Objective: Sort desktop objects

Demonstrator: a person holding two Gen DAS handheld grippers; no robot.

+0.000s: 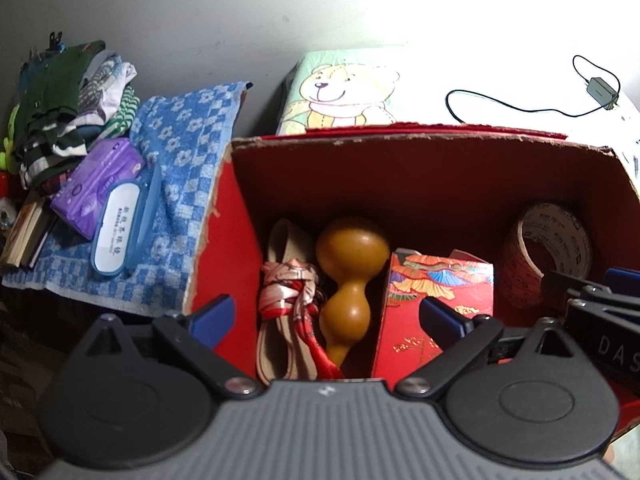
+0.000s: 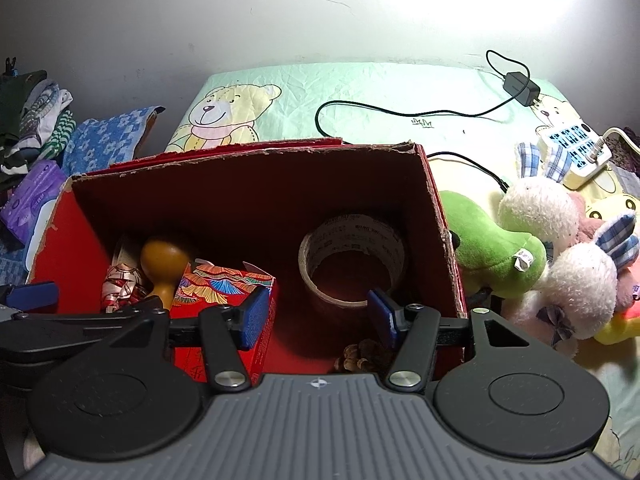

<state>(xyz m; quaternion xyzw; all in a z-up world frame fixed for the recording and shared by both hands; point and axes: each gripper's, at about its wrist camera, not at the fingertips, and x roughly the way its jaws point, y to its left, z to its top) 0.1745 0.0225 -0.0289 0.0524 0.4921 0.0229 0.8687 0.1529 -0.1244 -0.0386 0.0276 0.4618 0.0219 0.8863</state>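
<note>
Both tools held above open red cardboard box, jaws spread, nothing gripped.
Left tool: ahead between its blue pads, a smooth amber double-bulb gourd and patterned red carton. Right tool: just ahead, a printed tape roll on edge; fuzzy green plush toy outside the box, to its right.

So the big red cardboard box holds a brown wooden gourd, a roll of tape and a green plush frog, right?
Not quite. The green plush frog lies outside the big red cardboard box, against its right wall, as the right wrist view shows. The brown wooden gourd and the roll of tape are indeed inside.
</note>
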